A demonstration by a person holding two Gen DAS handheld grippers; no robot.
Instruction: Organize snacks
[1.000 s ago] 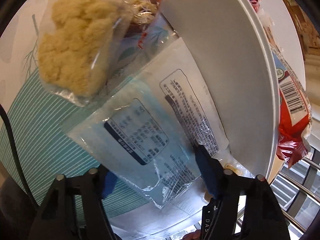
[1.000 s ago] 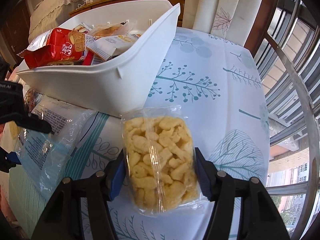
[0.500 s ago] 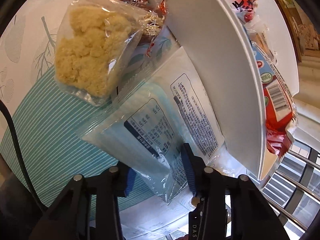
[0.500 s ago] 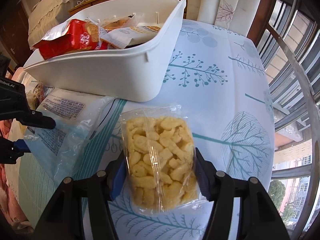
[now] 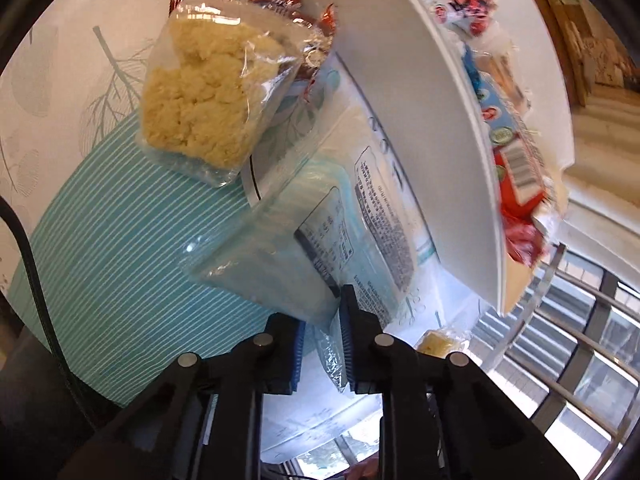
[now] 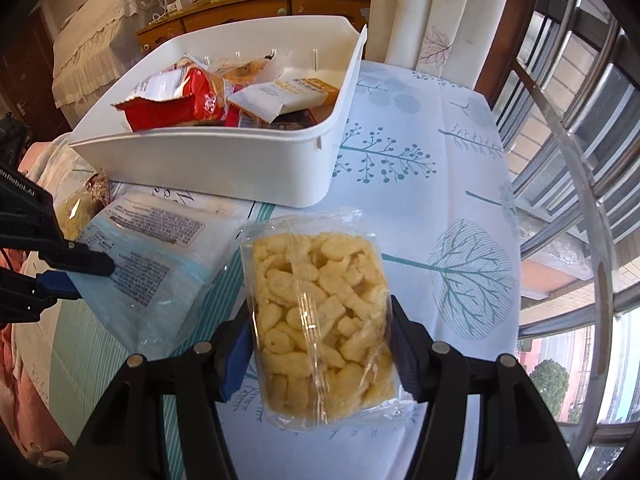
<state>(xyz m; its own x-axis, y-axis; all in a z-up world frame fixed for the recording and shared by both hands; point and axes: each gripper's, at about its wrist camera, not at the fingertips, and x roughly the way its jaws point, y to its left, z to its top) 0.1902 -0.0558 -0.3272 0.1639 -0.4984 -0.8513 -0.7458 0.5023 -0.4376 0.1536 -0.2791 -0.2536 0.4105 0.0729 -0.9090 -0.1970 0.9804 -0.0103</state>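
Covering the table, a tree-print cloth (image 6: 420,128) (railed windows (image 6: 568,92) alongside).

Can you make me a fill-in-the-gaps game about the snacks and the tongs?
1. The right tongs squeeze a clear bag of ____ puffs.
2. The left tongs are closing on a pale ____ packet.
3. The white tub stands on the ____.
4. A ____ wrapper lies inside the tub.

Missing words: yellow, blue, table, red

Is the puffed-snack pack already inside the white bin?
No. The puffed-snack pack sits between the right gripper's fingers, in front of the white bin.
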